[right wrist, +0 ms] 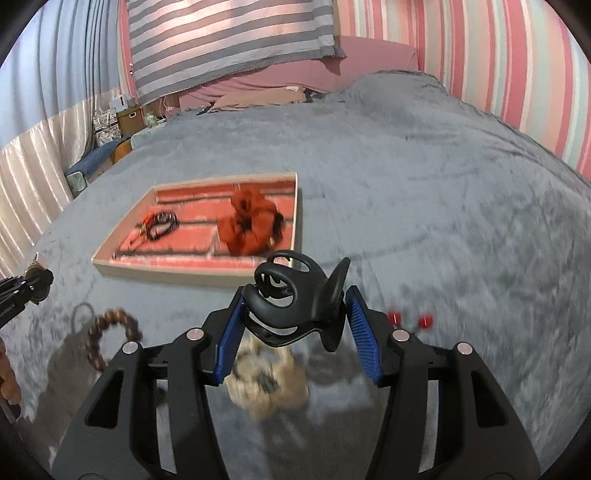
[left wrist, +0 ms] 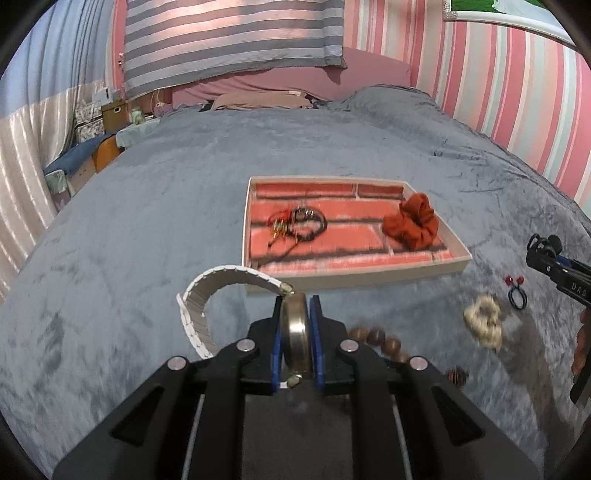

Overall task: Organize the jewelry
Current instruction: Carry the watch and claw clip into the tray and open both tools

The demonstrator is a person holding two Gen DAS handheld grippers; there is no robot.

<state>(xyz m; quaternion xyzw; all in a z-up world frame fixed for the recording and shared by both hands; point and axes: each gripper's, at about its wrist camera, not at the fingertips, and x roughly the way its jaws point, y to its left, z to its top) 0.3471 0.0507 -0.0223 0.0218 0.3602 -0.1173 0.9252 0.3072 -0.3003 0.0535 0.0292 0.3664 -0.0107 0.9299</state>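
a grey plush blanket point(left wrist: 155, 206) covers a bed and serves as the work surface. behind it stands a pink headboard point(left wrist: 280, 79) with a grey-and-pink striped cloth point(left wrist: 229, 33) hung over it, and the walls are striped pink and white point(left wrist: 517, 81). pale curtains point(left wrist: 22, 177) hang at the left, with a brown box point(left wrist: 113, 112) and clutter beside the bed.

a shallow tray point(left wrist: 373, 275) with a red brick-pattern lining lies on the blanket. inside it, a dark beaded bracelet point(left wrist: 306, 223) lies toward the left and a rust-red scrunchie point(left wrist: 412, 221) toward the right.

the left gripper point(left wrist: 295, 328) is pressed together on the round metal case of a wristwatch point(left wrist: 294, 332), held edge-on between the blue pads; its white link band point(left wrist: 207, 299) curls out to the left, off the blanket, on the near side of the tray.

the right gripper point(right wrist: 295, 325) pinches a black hair claw clip point(right wrist: 291, 299) between its blue pads, jaws partly spread around it, also on the near side of the tray.

on the blanket near the grippers lie a brown wooden bead bracelet point(right wrist: 110, 339), a cream scrunchie point(left wrist: 484, 325), and a black hair tie with two red beads point(left wrist: 515, 291). all are outside the tray, blurred.
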